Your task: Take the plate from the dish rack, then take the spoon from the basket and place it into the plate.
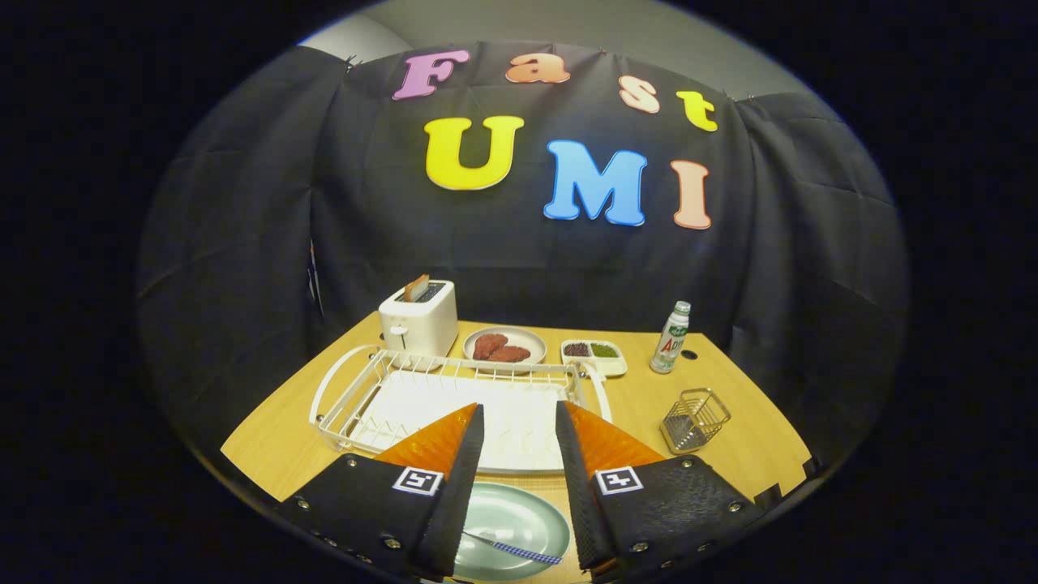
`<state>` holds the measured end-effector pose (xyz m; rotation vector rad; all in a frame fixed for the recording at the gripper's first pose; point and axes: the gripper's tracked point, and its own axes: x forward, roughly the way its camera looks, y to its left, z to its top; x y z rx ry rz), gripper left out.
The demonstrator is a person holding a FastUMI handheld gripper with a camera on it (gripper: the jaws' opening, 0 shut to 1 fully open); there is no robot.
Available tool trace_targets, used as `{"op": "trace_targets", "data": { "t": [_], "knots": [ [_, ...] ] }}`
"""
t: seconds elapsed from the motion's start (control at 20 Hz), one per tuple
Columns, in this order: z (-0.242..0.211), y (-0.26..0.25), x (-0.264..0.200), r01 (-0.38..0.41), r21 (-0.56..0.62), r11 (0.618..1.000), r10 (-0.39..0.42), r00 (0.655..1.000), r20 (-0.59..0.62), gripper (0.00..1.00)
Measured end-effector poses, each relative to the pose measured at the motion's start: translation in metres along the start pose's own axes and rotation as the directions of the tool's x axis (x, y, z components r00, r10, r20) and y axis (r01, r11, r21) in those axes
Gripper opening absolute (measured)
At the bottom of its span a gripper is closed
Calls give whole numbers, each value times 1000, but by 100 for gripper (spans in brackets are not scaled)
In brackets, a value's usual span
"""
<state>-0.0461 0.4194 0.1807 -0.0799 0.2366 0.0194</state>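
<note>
A pale green plate (pixel 512 527) lies flat on the wooden table (pixel 730 430), low between my two fingers and near the table's front edge. A spoon (pixel 511 549) with a checked handle rests inside the plate. My gripper (pixel 519 414) hovers above the plate, open, with nothing between its fingers. Just beyond the fingertips stands the white wire dish rack (pixel 454 397) on its white tray, with no plate in it. To the right of the rack sits the small wire basket (pixel 694 420), with no spoon in it.
A white toaster (pixel 419 319) with a slice in it stands behind the rack. Beside it are a plate with two reddish pieces (pixel 504 346), a small two-part dish (pixel 594 355) and a bottle (pixel 670 338) at the back right. Black cloth walls close in the table.
</note>
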Motion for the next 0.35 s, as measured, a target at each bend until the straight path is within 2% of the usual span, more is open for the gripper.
{"op": "trace_targets", "data": {
  "t": [0.35],
  "knots": [
    [117, -71, -15, 74, 38, 997, -81, 970, 230, 54]
  ]
}}
